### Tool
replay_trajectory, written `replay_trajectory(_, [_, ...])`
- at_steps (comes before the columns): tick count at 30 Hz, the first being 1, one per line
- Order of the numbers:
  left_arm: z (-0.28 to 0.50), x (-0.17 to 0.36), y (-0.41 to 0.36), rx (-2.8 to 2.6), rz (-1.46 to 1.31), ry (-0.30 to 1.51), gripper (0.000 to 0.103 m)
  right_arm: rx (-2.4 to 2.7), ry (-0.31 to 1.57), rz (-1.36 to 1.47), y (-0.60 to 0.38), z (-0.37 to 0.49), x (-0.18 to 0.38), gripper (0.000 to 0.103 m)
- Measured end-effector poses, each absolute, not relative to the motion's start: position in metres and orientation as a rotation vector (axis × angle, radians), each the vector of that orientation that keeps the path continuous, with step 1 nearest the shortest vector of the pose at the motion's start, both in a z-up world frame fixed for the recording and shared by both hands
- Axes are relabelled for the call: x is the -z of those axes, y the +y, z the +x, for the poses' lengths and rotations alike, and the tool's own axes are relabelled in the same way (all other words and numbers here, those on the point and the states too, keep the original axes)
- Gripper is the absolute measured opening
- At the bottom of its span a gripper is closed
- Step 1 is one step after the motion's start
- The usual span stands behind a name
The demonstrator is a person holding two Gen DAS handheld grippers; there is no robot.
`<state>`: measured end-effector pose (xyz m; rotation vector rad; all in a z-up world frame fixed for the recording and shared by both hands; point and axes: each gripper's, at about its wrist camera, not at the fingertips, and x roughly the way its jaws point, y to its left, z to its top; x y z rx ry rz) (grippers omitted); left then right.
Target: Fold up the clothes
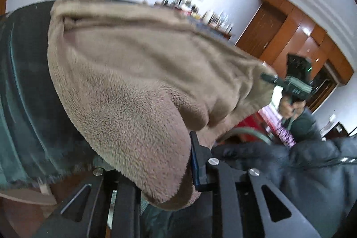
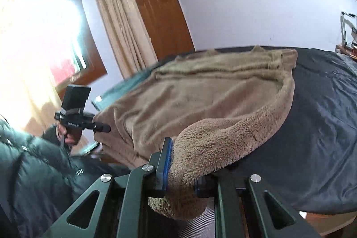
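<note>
A tan, thick-piled fleece garment (image 2: 200,99) is seen spread over a dark, satin-like bed cover (image 2: 323,126), with its near edge lifted clear of the cover at two corners. In the right wrist view, the right claw (image 2: 180,173) is pressed together on a rolled corner of the fleece at about 6 o'clock, a blue-edged pad (image 2: 166,162) being laid flat against the pile while a tuft hangs below the jaws. In the left wrist view, the left claw (image 1: 169,168) is likewise pinched on the fleece (image 1: 133,81) at 6 o'clock; only the right-hand pad (image 1: 196,162) can be made out, the other being buried under the cloth. Each claw is also caught by the opposite camera: the left claw (image 2: 101,126) at 9 o'clock, gripped by a hand (image 2: 67,133), and the right claw (image 1: 268,78) at 3 o'clock, held by a hand (image 1: 287,106) and biting the far corner. A dark padded jacket sleeve (image 2: 33,171) is seen at 8 o'clock. A beige curtain (image 2: 116,15) and a brown wooden door (image 2: 158,10) are shown behind the bed.
</note>
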<state>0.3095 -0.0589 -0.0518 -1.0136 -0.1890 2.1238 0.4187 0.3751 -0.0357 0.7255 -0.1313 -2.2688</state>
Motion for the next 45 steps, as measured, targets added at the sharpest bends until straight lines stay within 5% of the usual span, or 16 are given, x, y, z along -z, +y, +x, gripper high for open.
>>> replay_trajectory(15, [0.255, 0.005, -0.12, -2.276, -0.841, -0.576, 0.024, 2.403, -0.415, 0.56, 0.403, 0.387, -0.006, 0.017])
replay_trajectory(31, [0.217, -0.01, -0.136, -2.364, -0.84, -0.557, 0.025, 2.531, -0.377, 0.686, 0.398, 0.326, -0.02, 0.017])
replay_trajectory(32, [0.215, -0.003, -0.134, -2.363, -0.866, -0.557, 0.027, 2.532, -0.381, 0.7, 0.397, 0.321, -0.017, 0.017])
replay_trajectory(37, [0.222, 0.017, -0.133, -2.378, -0.949, -0.55, 0.074, 2.53, -0.445, 0.767, 0.402, 0.305, 0.0, 0.017])
replay_trajectory(45, [0.262, 0.023, -0.13, -2.399, -0.949, -0.446, 0.085, 2.535, -0.513, 0.792, 0.412, 0.308, 0.013, 0.017])
